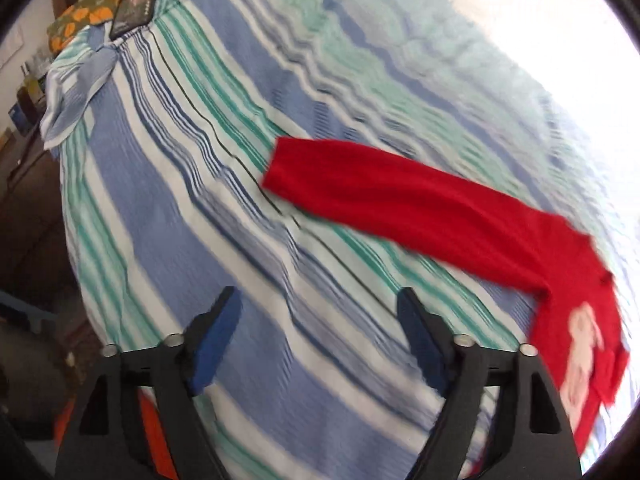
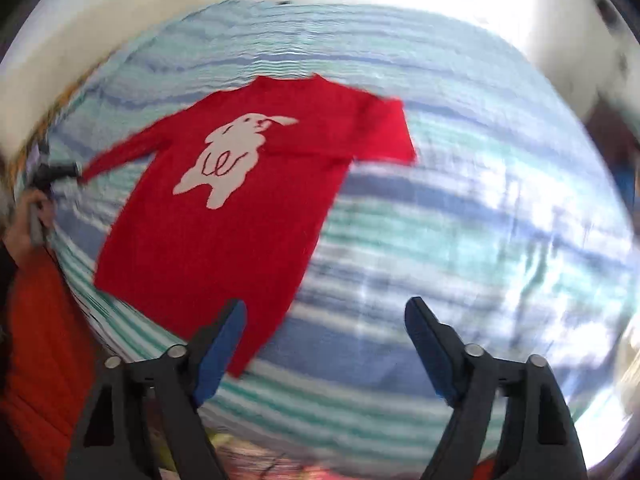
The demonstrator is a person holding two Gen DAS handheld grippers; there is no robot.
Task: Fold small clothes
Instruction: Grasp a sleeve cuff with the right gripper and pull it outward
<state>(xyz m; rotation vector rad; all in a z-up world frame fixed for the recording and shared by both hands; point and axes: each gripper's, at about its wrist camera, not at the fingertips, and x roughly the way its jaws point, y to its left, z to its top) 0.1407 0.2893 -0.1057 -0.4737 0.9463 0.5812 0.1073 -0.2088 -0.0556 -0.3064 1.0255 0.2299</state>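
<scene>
A small red sweater [image 2: 224, 208] with a white rabbit figure [image 2: 230, 156] lies flat, front up, on a blue, green and white striped sheet [image 2: 460, 216]. Its long sleeve [image 1: 400, 196] stretches across the sheet in the left wrist view, with the body [image 1: 576, 344] at the right edge. My left gripper [image 1: 320, 300] is open and empty above bare sheet, near that sleeve; it also shows far left in the right wrist view [image 2: 60, 172]. My right gripper [image 2: 324, 312] is open and empty above the sweater's lower hem corner.
A light blue cloth [image 1: 76, 92] lies crumpled at the sheet's far left corner, beside an orange-patterned fabric [image 1: 92, 16] and a dark flat object [image 1: 132, 12]. Dark furniture [image 1: 24, 208] stands left of the bed. The person's orange clothing [image 2: 36, 360] is at lower left.
</scene>
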